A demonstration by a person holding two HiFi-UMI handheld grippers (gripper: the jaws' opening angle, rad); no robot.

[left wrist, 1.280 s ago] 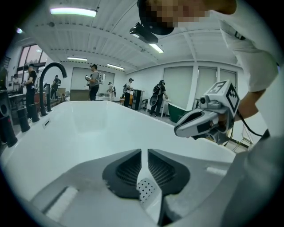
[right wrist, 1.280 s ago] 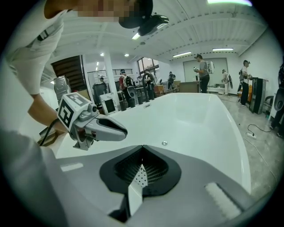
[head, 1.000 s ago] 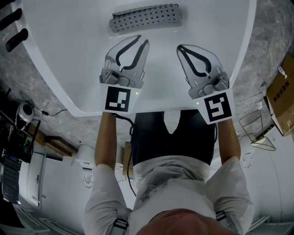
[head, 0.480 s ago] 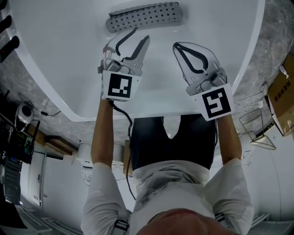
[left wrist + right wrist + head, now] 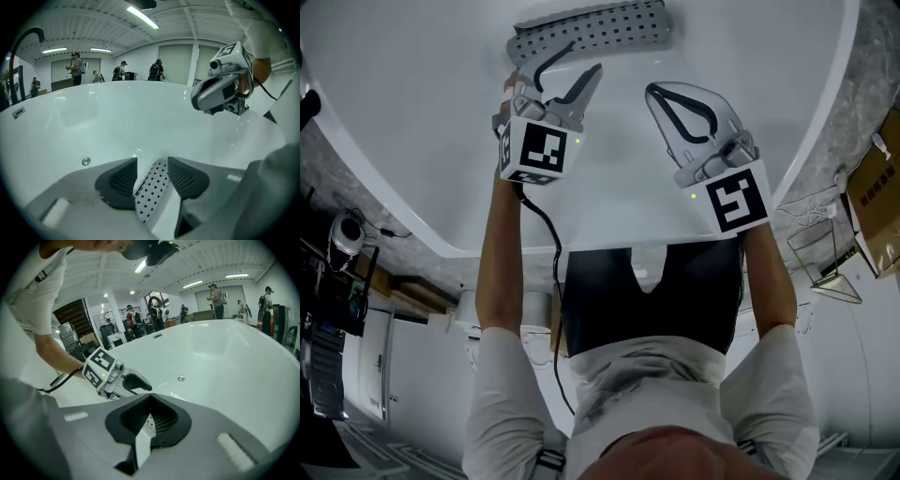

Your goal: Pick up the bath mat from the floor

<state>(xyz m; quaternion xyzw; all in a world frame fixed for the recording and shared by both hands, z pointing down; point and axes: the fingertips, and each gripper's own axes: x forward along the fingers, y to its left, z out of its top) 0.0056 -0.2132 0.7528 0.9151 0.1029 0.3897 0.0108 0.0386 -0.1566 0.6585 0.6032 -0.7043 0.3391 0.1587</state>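
- The bath mat [image 5: 591, 33], grey and perforated with rows of small holes, lies flat on the floor of the white bathtub [image 5: 441, 112], toward its far end from the person.
- The left gripper [image 5: 153, 160] has just been opening its jaws. They are partly spread, and the mat shows in the gap beyond them, not yet pinched.
- The right gripper [image 5: 150, 395] has its jaws pressed together with nothing in them, and hangs over the bare tub floor nearer the person.
- Risk: the mat lies flush on a slick surface, so the left jaws may skate over it or shove it along instead of catching an edge.
- Risk: the mat looks limp, so a pinch at one end alone could let the rest sag and pull free. The right claw cannot help while it is closed.
- Risk: hard jaw tips pressed down could scrape the tub.
- Count: one mat, one bathtub, two grippers, and one round metal fitting [image 5: 85, 161] on the tub wall.
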